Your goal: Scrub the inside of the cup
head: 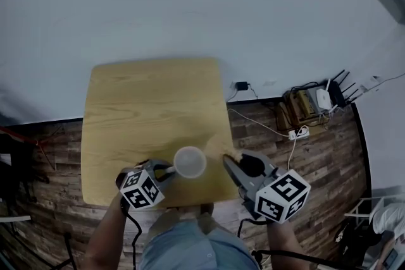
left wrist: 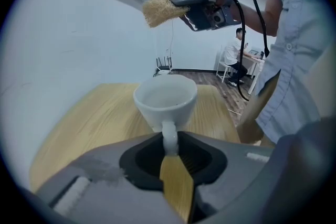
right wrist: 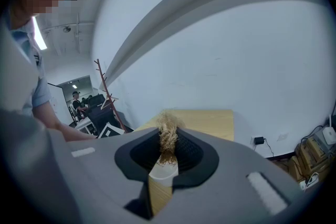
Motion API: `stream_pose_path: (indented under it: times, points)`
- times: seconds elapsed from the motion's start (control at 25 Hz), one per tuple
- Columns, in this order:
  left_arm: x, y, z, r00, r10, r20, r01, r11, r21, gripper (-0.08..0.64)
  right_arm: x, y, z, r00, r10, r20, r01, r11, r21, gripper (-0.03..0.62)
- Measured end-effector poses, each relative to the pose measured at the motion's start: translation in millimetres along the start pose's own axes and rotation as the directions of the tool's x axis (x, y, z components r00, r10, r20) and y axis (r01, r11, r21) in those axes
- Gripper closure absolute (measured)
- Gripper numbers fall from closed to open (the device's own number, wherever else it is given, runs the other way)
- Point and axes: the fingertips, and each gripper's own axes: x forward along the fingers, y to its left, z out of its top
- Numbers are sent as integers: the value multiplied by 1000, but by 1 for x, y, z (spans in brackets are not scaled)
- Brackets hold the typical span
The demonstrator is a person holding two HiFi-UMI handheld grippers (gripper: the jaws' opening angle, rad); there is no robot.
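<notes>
cup (head: pixel 190 162): upright at the near edge of the table (head: pixel 145 104), mouth up for scrubbing;
left gripper (left wrist: pixel 169 147): jaws narrowed onto the cup's handle, steadying it;
right gripper (right wrist: pixel 167 152): clamped on a straw-coloured scrubber (right wrist: pixel 168 136), poised just beside the rim

Most of the bench (head: pixel 152 98) is bare. Its whole far part and its left side lie open, so I could pass either hand-held gripper across there freely. The one obstacle is the cup (head: pixel 190 162) near the front edge, between my left hand-held gripper (head: pixel 168 169) and my right hand-held gripper (head: pixel 228 159). The cup's mouth faces up with nothing over it. My right one, with its scrubber (left wrist: pixel 159 10), is apart from the cup. The wall (head: pixel 190 9) closes off the far edge. Cables (head: pixel 266 126) lie on the floor (head: pixel 316 161) to the right.
</notes>
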Motion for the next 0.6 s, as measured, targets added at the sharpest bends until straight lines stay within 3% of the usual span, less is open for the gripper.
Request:
stream_pose_path:
  times: [0.32,0.48,0.6]
  points:
    - [-36,1,-22,998,56,-25,-58,997,-45,469,14,7,2,1000,21,8,-20,999,-33,532]
    - [-73,3,-10,987,158,13,-155,982,-109,469,15,9,9,999,27,36,-25,998,-59,531]
    - [-100,15,26,955,285,84,-272,951,-146,469,16,11,21,997,19,73,-11,994,-107,529]
